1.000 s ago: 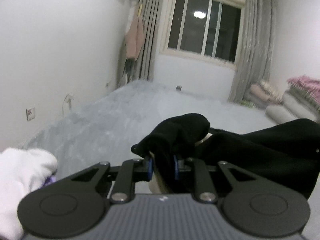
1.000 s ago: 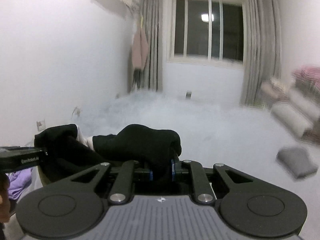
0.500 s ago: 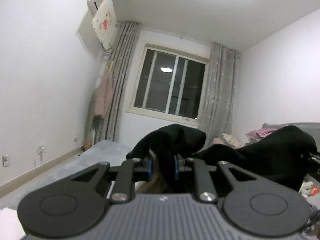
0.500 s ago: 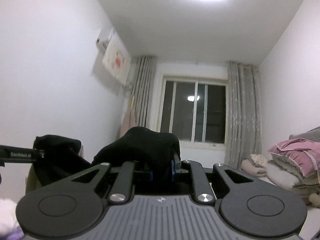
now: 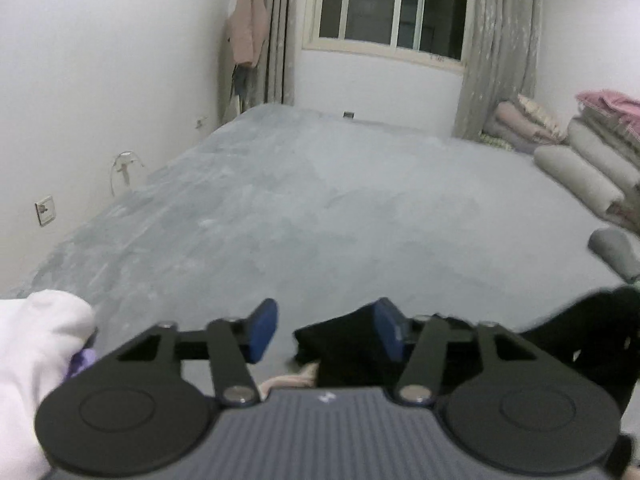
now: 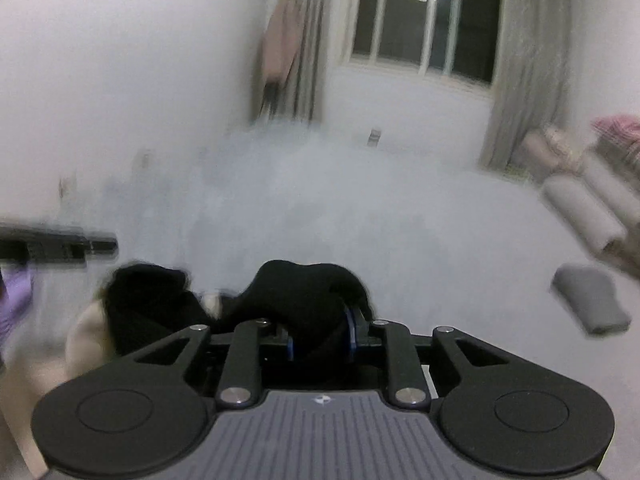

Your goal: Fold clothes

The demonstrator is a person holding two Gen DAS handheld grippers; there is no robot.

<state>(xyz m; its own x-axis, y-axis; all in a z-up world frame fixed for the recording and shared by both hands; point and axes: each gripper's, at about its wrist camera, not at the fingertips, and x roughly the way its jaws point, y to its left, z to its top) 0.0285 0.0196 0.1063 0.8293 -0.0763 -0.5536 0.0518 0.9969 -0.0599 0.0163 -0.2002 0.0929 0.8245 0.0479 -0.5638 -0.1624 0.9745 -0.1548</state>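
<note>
My left gripper (image 5: pixel 324 330) is spread wide, nothing pinched; black garment (image 5: pixel 344 344) lies just under and right of it, touching the right pad (image 5: pixel 386 328). My right gripper (image 6: pixel 320 338) is clamped on a bunched fold of the same garment (image 6: pixel 304 292). Grey bed (image 5: pixel 320 208) ahead; white cloth (image 5: pixel 32 344) to left gripper's left. Right view is blurry.

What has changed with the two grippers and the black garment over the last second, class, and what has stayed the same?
The left gripper has opened and let go of the black garment, which now lies against its right finger only. Both cameras swung up towards the ceiling, then back down to the grey bed. The right gripper stays shut on the garment. The folded grey item and the bedding stack have not moved.
</note>
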